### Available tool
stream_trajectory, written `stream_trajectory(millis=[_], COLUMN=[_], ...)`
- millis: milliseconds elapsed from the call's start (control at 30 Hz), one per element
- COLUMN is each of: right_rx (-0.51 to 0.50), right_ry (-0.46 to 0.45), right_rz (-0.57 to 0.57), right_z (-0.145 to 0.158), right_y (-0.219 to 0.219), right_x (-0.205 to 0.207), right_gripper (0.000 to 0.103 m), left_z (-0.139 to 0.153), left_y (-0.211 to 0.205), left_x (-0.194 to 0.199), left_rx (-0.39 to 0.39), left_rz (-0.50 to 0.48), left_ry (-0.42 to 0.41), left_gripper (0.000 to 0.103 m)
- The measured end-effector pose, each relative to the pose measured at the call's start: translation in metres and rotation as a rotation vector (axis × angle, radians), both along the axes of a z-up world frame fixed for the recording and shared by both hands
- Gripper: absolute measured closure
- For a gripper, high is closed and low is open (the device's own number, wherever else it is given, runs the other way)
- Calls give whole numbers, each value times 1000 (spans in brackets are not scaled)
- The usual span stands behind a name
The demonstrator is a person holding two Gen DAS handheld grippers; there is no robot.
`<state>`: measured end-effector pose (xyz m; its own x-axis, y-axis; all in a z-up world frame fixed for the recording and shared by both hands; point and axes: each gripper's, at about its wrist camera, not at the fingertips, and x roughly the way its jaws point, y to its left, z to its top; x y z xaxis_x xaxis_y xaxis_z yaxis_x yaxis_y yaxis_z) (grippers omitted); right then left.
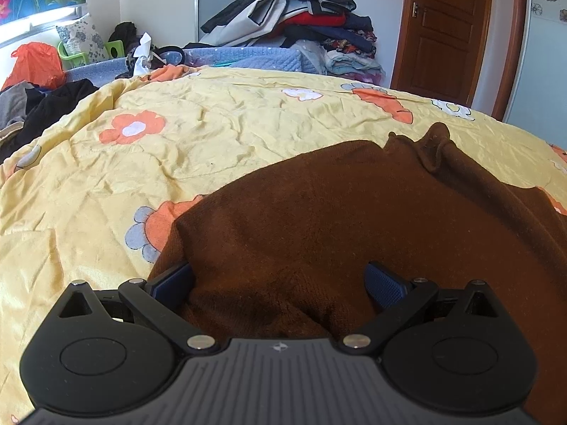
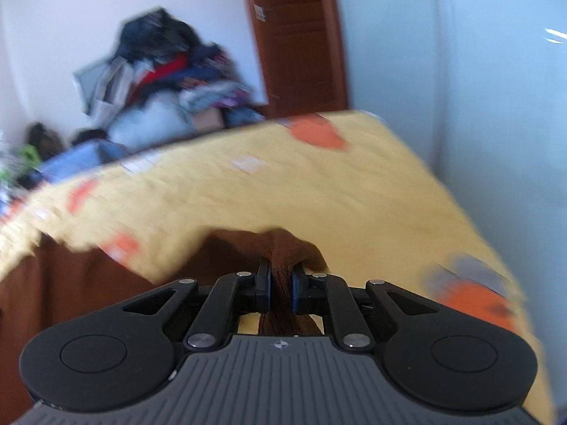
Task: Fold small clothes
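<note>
Left wrist view: sharp throughout, evenly lit by soft daylight. Brightest patch at upper left along a window ledge, slightly blown out. Faint sheen on the yellow bedspread; weak shadow under the brown garment. Strong fisheye bending at edges, door frame curved. Right wrist view: heavy motion blur over background and bedspread, only the right gripper crisp. Dark vignette in corners.
</note>
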<state>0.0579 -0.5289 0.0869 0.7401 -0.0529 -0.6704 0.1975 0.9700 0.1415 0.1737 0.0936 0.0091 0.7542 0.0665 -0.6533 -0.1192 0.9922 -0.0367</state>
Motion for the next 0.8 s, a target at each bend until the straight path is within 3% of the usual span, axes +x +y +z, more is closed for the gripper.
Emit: stream_trajectory(millis=[67, 133, 167, 200, 267, 367, 467, 500, 567, 633, 700, 733, 767, 800], right_rx=[-60, -137, -165, -179, -147, 18, 120, 139, 127, 68, 29, 1, 29, 65], right_ry=[33, -13, -56, -115, -241, -258, -147, -83, 40, 115, 135, 117, 130, 136], right_rz=[-32, -45, -3, 39, 177, 391, 524, 539, 558, 584, 610, 639, 662, 660], right_z=[-8, 1, 11, 23, 41, 45, 13, -6, -42, -70, -85, -87, -87, -80], right_y=[-1, 16, 33, 50, 84, 137, 187, 204, 236, 264, 286, 294, 295, 288], right_x=[-7, -4, 2, 6, 21, 78, 148, 173, 211, 227, 224, 217, 211, 207], right_gripper=[77, 70, 48, 17, 1, 1, 7, 13, 29, 32, 46, 58, 89, 89], left_z=[4, 17, 25, 34, 47, 44, 16, 7, 3, 2, -1, -2, -2, 0], left_y=[-3, -7, -9, -11, -12, -10, -7, -6, -4, -3, -2, -1, 1, 3], left_x=[2, 1, 2, 3, 14, 46, 81, 87, 89, 93, 94, 95, 97, 97], left_rx=[24, 85, 120, 155, 221, 255, 276, 276, 223, 180, 161, 144, 119, 103], left_rz=[-25, -33, -49, -63, -82, -120, -123, -120, -132, -155, -165, -164, -172, -178], left_ry=[-1, -47, -87, -124, -161, -105, 20, 52, 30, 41, 36, 36, 38, 29], left_gripper=[0, 0, 0, 0, 0, 0, 0, 0, 0, 0, 0, 1, 13, 29])
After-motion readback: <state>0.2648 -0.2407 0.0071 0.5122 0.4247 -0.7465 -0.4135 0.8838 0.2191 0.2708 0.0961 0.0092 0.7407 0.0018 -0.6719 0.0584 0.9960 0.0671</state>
